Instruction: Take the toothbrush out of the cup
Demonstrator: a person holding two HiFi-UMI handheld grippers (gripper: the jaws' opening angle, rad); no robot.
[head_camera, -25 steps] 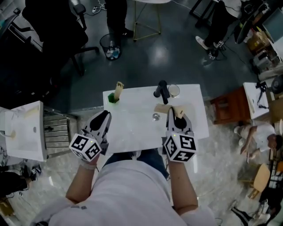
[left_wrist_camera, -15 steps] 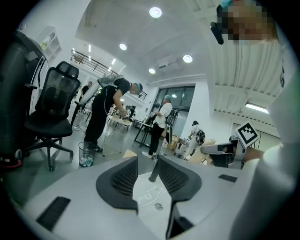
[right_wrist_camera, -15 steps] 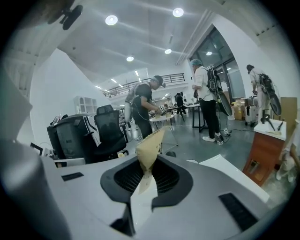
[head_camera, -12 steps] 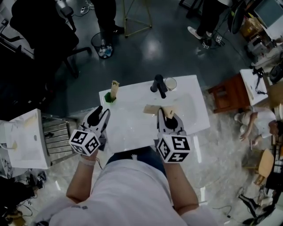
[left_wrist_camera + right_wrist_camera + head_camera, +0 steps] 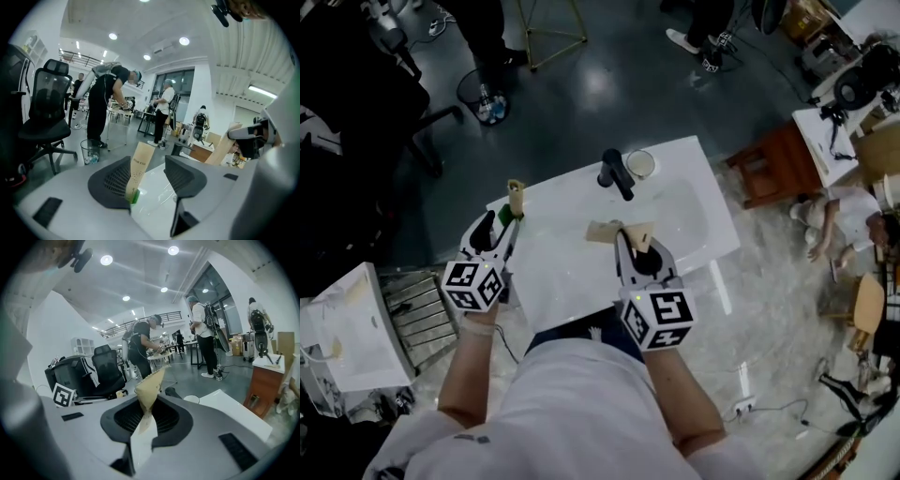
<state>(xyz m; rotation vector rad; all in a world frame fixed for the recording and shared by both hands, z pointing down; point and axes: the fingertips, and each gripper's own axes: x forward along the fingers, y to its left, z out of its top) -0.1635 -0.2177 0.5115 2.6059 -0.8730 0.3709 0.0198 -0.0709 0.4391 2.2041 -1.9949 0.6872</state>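
Green cup (image 5: 135,197), tan toothbrush pack (image 5: 139,166), white counter (image 5: 675,220).

We see a white tabletop (image 5: 562,272) bearing a black faucet (image 5: 616,172) at its far edge, a pale round cup (image 5: 640,164) just beside it, and a green cup (image 5: 505,217) at the far left corner.

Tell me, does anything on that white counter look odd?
Only the tan packet clamped in the right tool: it looks creased and crooked. A second packet stands in the green cup before the left tool, whose opening jaws hold nothing.
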